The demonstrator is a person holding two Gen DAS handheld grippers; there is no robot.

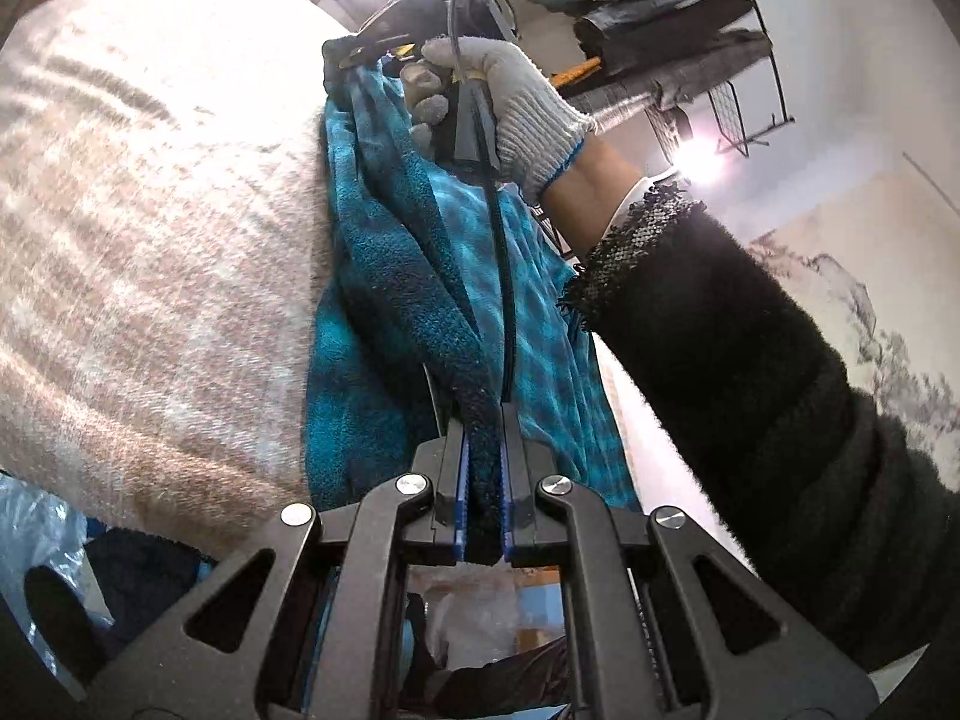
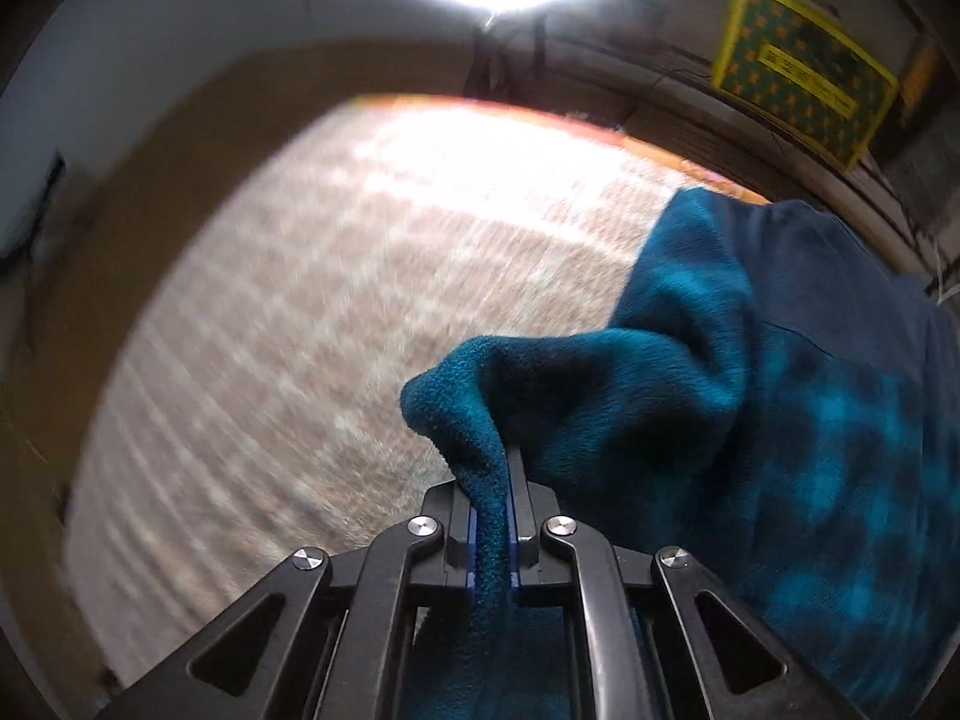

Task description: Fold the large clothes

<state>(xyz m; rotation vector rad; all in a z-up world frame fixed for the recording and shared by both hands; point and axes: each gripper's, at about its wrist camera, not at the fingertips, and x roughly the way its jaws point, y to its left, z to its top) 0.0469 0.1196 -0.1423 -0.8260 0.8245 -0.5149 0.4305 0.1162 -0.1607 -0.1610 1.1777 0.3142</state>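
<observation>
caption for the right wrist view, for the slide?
Right gripper shut on a fold of the teal fleece garment above the beige blanket.

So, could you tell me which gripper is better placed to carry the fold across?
Probably the right gripper: it pinches a free corner of the blue mottled fleece garment; the left gripper anchors a taut edge.

A teal mottled fleece garment (image 1: 384, 276), matt and nubbly, is seen lying against a beige brushed woolly blanket (image 1: 150, 252), while beside the garment a white ribbed knit glove (image 1: 522, 114), a black fuzzy sleeve (image 1: 750, 372) and matt black plastic gripper links with shiny metal rivets (image 2: 420, 525) are noted.
</observation>
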